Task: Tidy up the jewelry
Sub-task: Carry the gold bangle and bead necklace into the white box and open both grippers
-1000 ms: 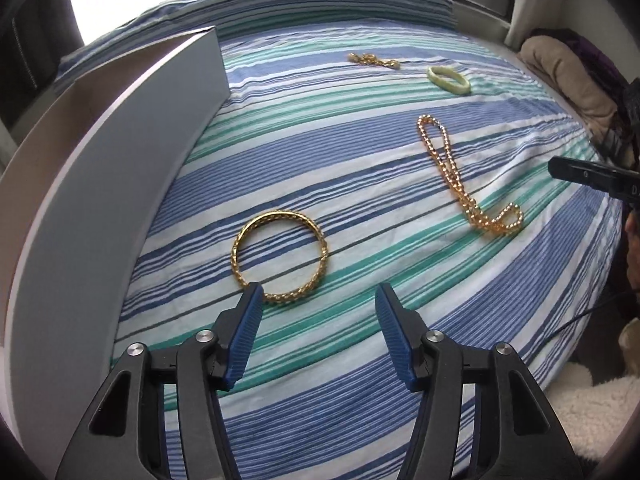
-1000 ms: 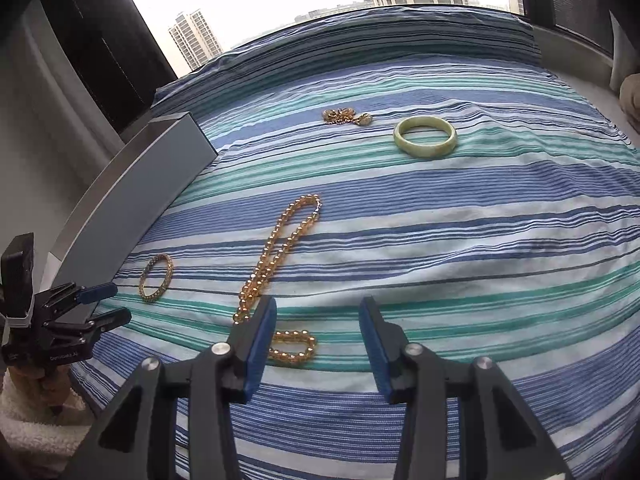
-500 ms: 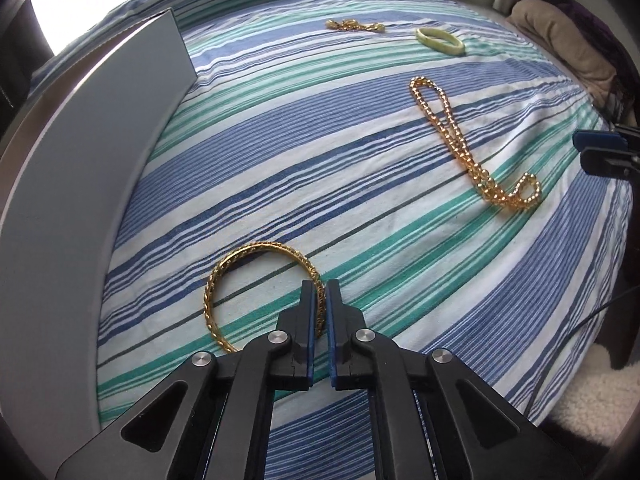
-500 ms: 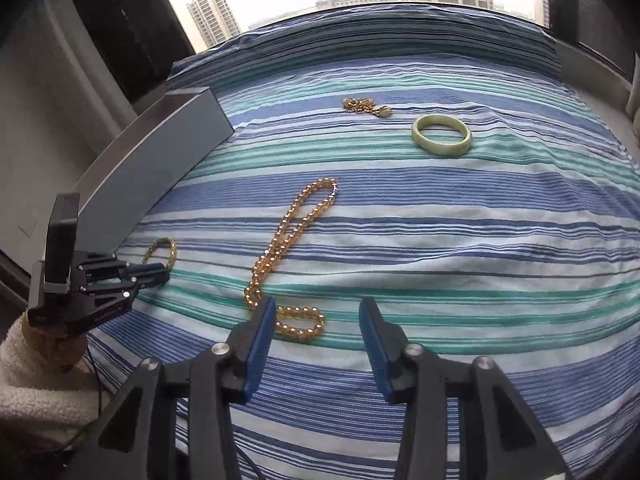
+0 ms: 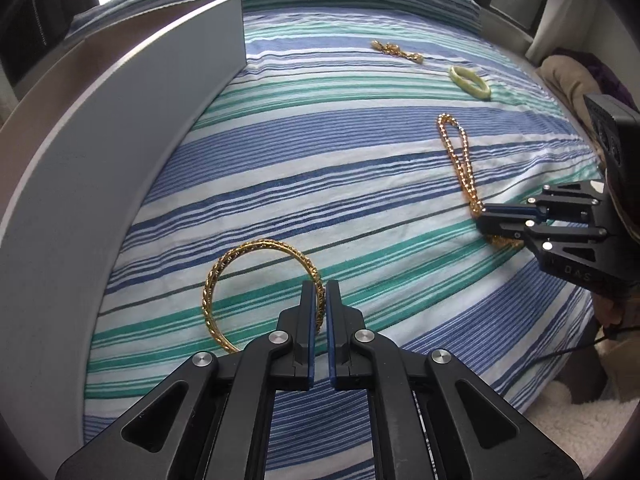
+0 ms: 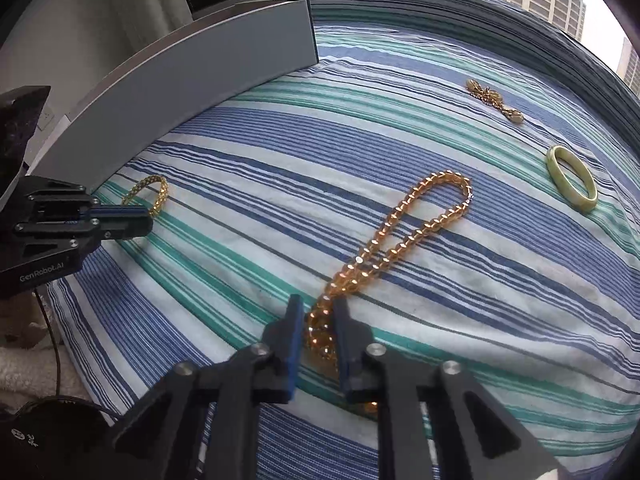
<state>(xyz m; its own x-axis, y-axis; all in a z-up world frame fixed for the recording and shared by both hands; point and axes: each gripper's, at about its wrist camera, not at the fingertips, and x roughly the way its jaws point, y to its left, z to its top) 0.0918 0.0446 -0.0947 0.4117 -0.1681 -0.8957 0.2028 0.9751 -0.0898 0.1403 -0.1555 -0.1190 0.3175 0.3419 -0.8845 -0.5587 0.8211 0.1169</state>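
The left hand-held gripper [image 5: 319,286] is clamped on the near-right rim of the gold bangle [image 5: 256,280], which lies flat on the striped bed [image 5: 320,168] beside the grey box [image 5: 132,132]. The right hand-held gripper [image 6: 316,312] has closed on the near end of the amber bead necklace [image 6: 416,228], whose long axis runs away up-right toward the green bangle [image 6: 572,180].

Black left gripper [image 5: 319,304], blue-lined jaws, silver screws

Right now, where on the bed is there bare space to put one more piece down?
Bare striped sheet lies between the gold bangle by the grey box wall and the amber bead necklace. More lies near the camera, right of the necklace. Crowded: the far right, with the green bangle and gold chain.
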